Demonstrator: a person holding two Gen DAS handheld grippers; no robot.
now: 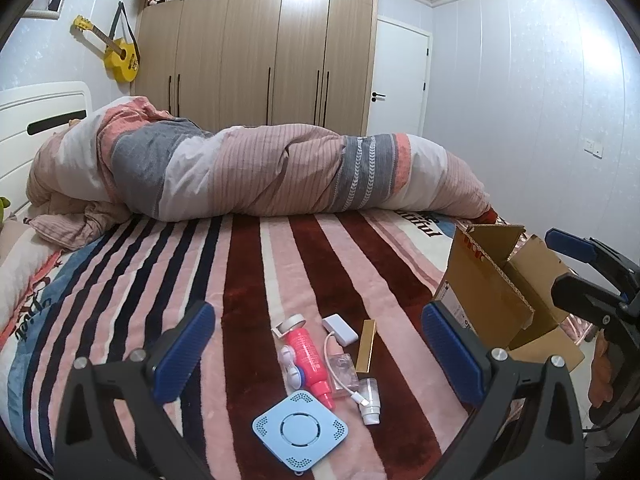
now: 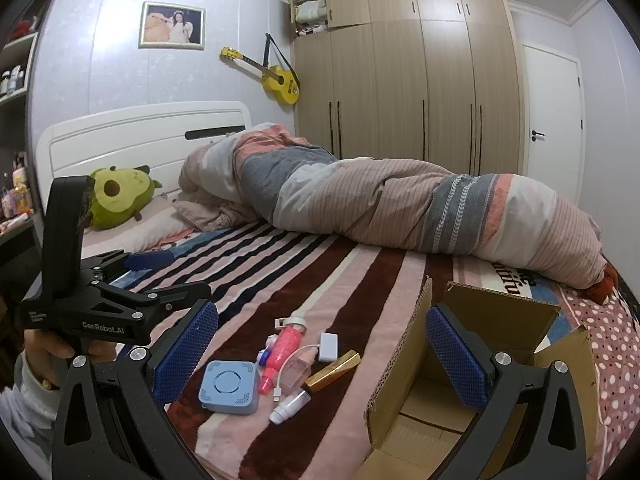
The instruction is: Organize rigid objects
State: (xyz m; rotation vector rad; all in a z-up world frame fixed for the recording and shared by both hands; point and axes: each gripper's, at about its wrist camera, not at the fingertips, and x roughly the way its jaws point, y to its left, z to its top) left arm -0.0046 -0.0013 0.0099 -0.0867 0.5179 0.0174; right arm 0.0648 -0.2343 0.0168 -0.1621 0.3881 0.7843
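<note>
A pile of small items lies on the striped blanket: a blue square device [image 1: 300, 435] [image 2: 229, 386], a pink bottle [image 1: 310, 356] [image 2: 282, 350], a gold bar [image 1: 367, 345] [image 2: 333, 370], a white adapter with cable [image 1: 339, 329] [image 2: 328, 346], a clear flask [image 1: 343, 370] [image 2: 294, 370] and a small white bottle [image 1: 370, 400] [image 2: 289, 402]. An open cardboard box [image 1: 504, 292] [image 2: 460, 372] stands to their right. My left gripper [image 1: 316, 356] is open above the pile. My right gripper [image 2: 320, 356] is open, between pile and box; it also shows in the left wrist view [image 1: 576, 264].
A rolled quilt [image 1: 260, 168] [image 2: 400, 204] lies across the far side of the bed. An avocado plush [image 2: 120, 196] sits by the white headboard [image 2: 148, 132]. A wardrobe [image 2: 404, 76] and door [image 2: 554, 116] stand behind. The bed edge runs just beyond the box.
</note>
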